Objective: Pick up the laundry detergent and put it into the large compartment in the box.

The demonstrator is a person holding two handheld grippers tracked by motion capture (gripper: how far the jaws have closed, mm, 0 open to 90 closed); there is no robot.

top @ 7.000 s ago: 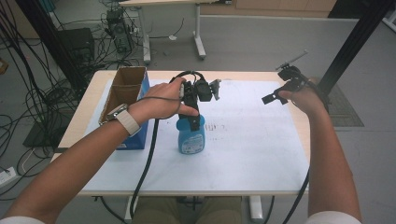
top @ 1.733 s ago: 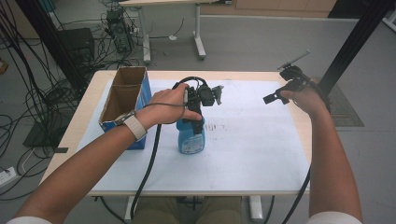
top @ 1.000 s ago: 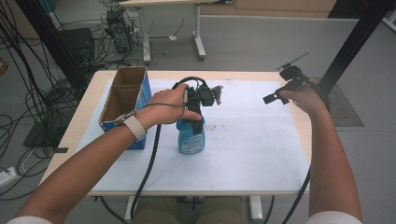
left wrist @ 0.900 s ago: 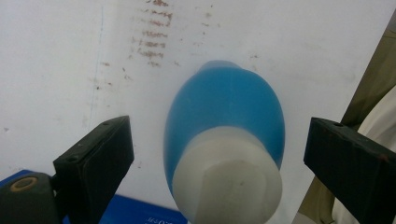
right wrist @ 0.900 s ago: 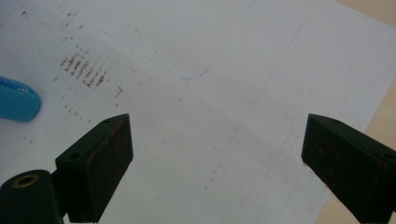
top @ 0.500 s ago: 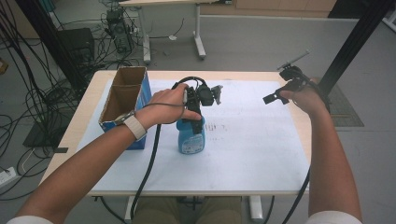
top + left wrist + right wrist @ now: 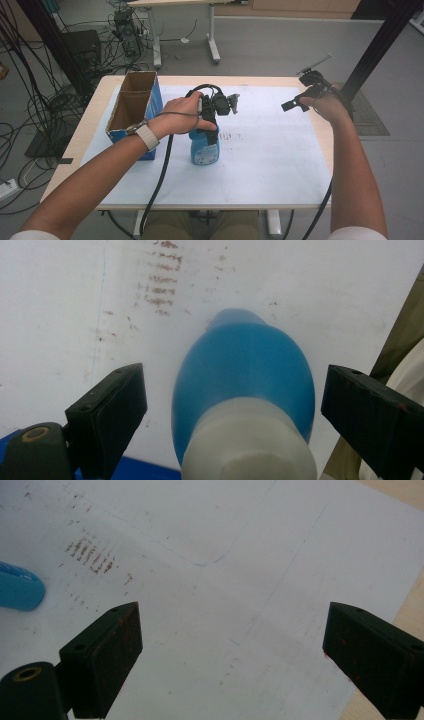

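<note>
Item: blue bottle (image 7: 204,148), white cap. Standing upright on the white sheet (image 7: 270,170), lower centre of the high view, just right of the cardboard box (image 7: 131,107). Positioned directly under the left gripper (image 7: 207,117), so presumably the thing about to be lifted.

Left gripper: poised nose-down over the bottle, held from the left of the frame by the left hand (image 7: 182,114). In the left gripper view (image 7: 230,405), bottle cap and shoulder (image 7: 245,390) centred between the jaws, a gap visible on each side; spread wide, jaws just been closing in, pads not yet pressing. Straddling stance likely chosen to take the bottle by its neck.

Right gripper (image 7: 300,100): upper right of the high view, raised clear of the sheet, well apart from the bottle. In the right gripper view (image 7: 232,650), jaws spread with nothing between them, bare paper below, a sliver of the bottle (image 7: 20,592) at the left edge. Apparently parked out of the way while the other side works.

Cardboard box: open-topped, two compartments, left of the frame at the sheet's edge. Possibly the destination; not certain.

Sheet: faint brown smudges (image 7: 160,287) beyond the bottle.
</note>
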